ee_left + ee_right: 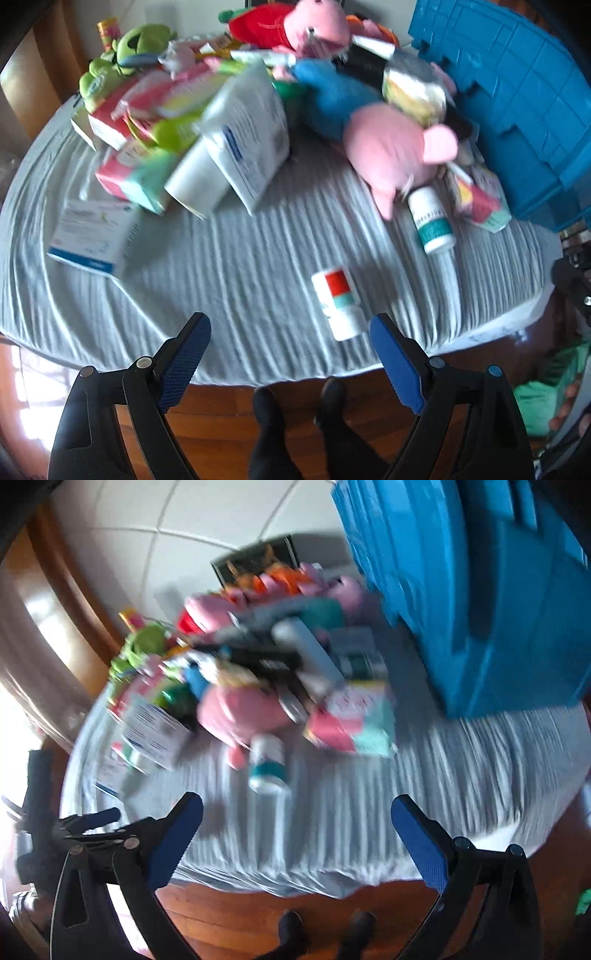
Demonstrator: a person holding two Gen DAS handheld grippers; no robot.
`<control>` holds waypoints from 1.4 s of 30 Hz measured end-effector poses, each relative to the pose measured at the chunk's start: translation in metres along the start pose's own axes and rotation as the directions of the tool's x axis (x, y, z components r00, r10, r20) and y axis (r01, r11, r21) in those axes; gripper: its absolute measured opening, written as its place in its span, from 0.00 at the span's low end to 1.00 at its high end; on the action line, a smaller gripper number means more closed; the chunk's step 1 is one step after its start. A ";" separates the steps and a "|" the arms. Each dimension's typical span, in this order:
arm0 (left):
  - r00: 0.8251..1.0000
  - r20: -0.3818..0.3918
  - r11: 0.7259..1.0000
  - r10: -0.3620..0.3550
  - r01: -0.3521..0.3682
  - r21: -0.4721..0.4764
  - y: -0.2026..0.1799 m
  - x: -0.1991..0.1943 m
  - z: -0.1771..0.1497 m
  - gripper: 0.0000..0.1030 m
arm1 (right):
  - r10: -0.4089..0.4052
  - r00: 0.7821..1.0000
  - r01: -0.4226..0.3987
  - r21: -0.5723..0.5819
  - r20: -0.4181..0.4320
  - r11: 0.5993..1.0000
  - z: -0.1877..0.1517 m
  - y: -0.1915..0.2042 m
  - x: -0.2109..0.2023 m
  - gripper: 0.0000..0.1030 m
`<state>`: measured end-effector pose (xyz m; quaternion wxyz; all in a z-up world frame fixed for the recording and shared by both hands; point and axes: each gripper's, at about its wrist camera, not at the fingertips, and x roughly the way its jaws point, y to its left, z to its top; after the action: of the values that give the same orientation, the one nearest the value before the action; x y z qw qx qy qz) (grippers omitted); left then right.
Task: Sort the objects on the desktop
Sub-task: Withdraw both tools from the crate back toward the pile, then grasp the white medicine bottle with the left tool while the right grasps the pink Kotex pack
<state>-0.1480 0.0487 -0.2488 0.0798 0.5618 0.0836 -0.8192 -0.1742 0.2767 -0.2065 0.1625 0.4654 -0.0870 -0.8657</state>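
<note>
Two black grippers with blue pads, left gripper and right gripper, hang spread and empty at the frames' bottom. A small white bottle with a red-and-teal label lies lower centre on the grey ribbed tablecloth, just beyond the left one, while the plush-and-box heap fills the upper frame beside a blue plastic crate.

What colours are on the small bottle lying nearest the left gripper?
The small bottle is white with a red and teal label, clearest in the left wrist view.

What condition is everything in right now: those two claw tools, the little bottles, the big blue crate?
Left gripper: open, holding nothing.
Right gripper: open, holding nothing.
White bottle with red and teal label: lying on its side, alone.
White bottle with teal band: lying down beside the pink plush pig.
Blue plastic crate: tilted on the table.
</note>
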 end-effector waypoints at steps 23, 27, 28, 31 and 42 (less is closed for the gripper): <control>0.996 -0.002 0.994 0.086 -0.086 -0.064 -0.048 0.037 -0.005 0.40 | -0.097 0.995 0.098 -0.026 0.016 0.995 0.049 -0.033 0.091 1.00; 0.997 0.001 0.996 0.075 -0.074 -0.057 -0.047 0.035 -0.001 0.33 | -0.123 0.992 0.124 -0.012 0.036 0.992 0.047 -0.031 0.100 1.00; 0.997 0.003 0.996 0.073 -0.073 -0.052 -0.048 0.035 -0.001 0.33 | -0.129 0.991 0.129 -0.011 0.041 0.992 0.046 -0.030 0.101 1.00; 0.997 0.010 0.996 0.077 -0.076 -0.036 -0.051 0.034 -0.002 0.33 | -0.145 0.988 0.146 -0.008 0.055 0.989 0.043 -0.028 0.105 1.00; 0.998 0.032 0.998 0.060 -0.059 -0.023 -0.046 0.027 0.000 0.34 | -0.182 0.983 0.183 -0.027 0.028 0.983 0.043 -0.025 0.121 0.81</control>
<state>-0.1676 0.0923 -0.2721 0.1117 0.5498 0.0745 -0.8244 -0.2770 0.2555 -0.2845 0.0883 0.4578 -0.0333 -0.8840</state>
